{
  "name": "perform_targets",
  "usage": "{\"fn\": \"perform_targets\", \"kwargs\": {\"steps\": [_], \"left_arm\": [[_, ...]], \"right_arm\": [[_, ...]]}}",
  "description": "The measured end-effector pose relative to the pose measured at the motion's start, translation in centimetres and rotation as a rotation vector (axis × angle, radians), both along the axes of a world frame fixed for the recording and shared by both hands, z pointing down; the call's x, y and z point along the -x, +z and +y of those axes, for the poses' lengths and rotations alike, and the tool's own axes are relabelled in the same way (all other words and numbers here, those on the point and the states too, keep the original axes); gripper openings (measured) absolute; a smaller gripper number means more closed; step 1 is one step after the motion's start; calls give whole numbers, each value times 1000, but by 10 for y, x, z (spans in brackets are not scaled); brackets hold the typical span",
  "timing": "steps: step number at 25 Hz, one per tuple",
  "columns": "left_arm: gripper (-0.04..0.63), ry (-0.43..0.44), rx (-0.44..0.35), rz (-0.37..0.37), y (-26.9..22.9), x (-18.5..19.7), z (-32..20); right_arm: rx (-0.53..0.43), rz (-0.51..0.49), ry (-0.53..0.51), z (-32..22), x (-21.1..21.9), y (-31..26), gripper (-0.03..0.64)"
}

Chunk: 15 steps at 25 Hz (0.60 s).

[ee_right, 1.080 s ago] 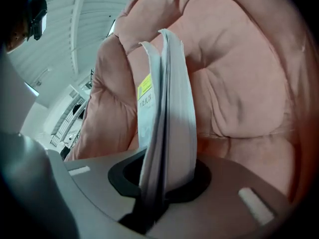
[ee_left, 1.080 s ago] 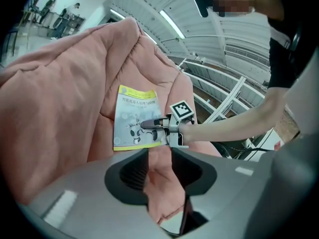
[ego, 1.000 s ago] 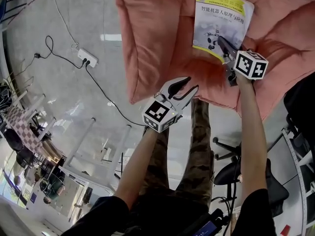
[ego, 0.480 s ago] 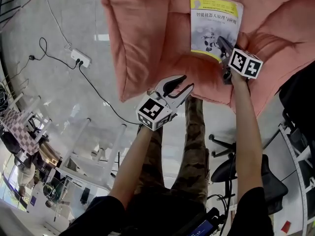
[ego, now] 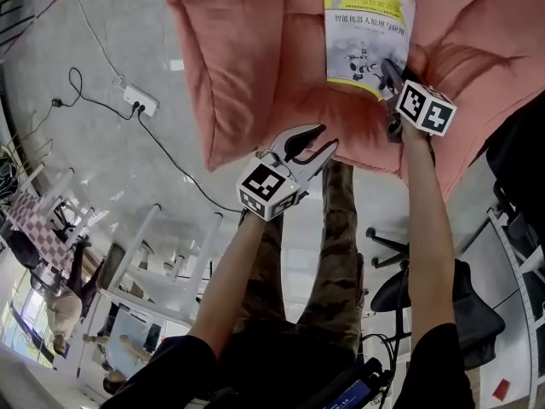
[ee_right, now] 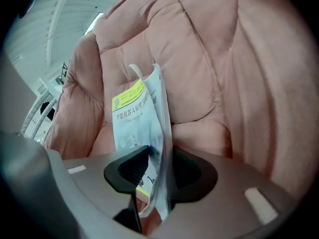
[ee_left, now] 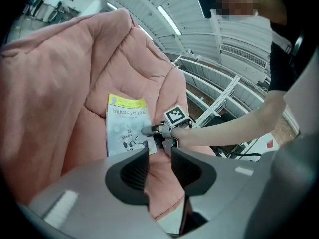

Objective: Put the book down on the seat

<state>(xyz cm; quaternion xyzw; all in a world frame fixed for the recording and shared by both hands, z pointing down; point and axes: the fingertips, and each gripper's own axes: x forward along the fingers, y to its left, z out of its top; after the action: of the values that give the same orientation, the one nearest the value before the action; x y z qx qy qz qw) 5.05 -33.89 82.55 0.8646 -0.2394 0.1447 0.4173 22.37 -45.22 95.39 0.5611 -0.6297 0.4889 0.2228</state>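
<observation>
Book lies cover-up against the pink seat cushion. Its lower corner sits between the jaws of my right gripper, which are opening, with a gap beside one pad. My left gripper hovers near the cushion's front edge, jaws spread and empty.

right tongs now wider, opening around book

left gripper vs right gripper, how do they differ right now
The right gripper has the book between its opening jaws; the left gripper has nothing between its jaws. The right gripper reaches over the pink seat cushion; the left gripper hangs by the cushion's near edge, short of the book. Both have their jaws apart.
</observation>
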Motion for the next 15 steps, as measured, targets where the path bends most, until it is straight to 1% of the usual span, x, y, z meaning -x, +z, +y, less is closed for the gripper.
{"fn": "perform_targets", "kwargs": {"steps": [4, 9, 15], "left_arm": [[137, 3, -1, 3, 0, -2, 3], [137, 6, 6, 5, 2, -3, 5], [135, 9, 2, 3, -2, 0, 6]], "right_arm": [[-28, 32, 46, 8, -12, -9, 147], [-78, 53, 56, 17, -7, -25, 131], [-73, 56, 16, 59, 16, -31, 122]]}}
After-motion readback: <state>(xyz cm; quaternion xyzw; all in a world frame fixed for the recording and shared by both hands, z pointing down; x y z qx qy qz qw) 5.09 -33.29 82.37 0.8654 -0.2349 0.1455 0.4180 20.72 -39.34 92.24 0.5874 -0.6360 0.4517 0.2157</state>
